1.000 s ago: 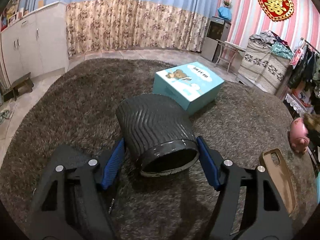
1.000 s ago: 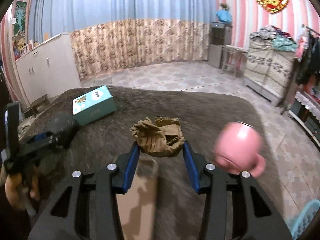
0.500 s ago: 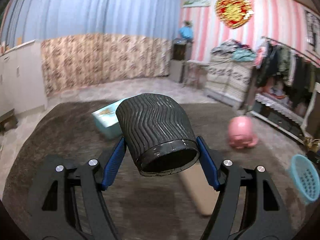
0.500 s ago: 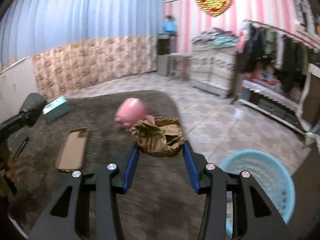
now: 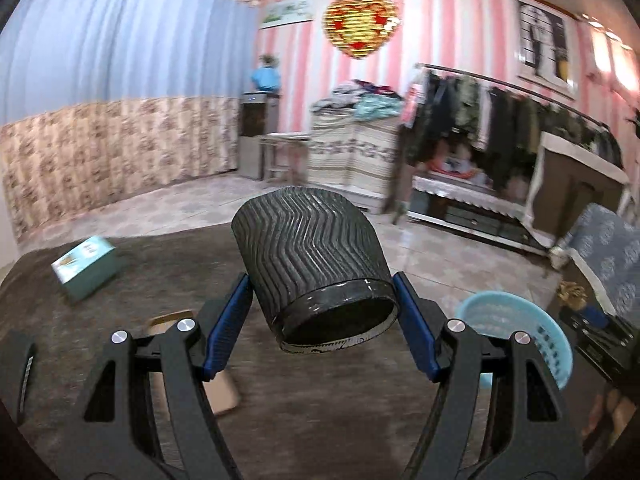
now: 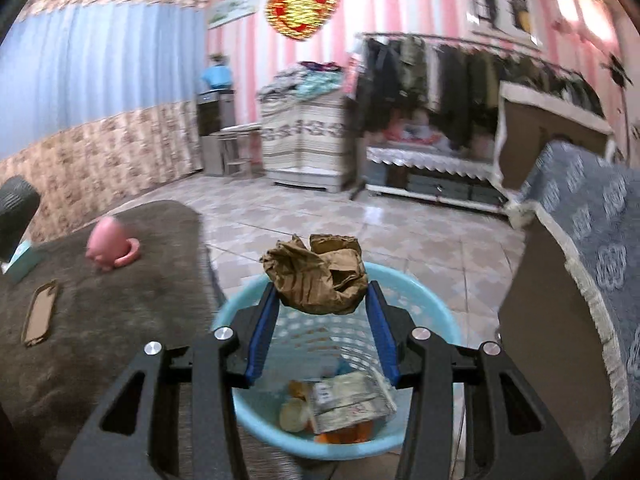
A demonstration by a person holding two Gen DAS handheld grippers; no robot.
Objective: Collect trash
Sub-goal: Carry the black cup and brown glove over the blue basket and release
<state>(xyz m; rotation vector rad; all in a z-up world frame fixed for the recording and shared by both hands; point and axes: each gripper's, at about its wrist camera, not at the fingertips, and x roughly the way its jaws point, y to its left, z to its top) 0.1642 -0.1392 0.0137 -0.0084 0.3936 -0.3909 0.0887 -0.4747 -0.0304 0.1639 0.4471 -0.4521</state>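
Both hands have swung from the rug toward the basket, now directly beneath the right gripper pinching crumpled paper, nearer than the left gripper clamping the cup.

A: What lies on the brown rug?
B: A pink piggy bank, a tan phone case lying flat nearer the camera — and a teal box farther back.
A: And behind?
B: A tiled floor, a clothes rack, a red-gold heart on the striped wall.
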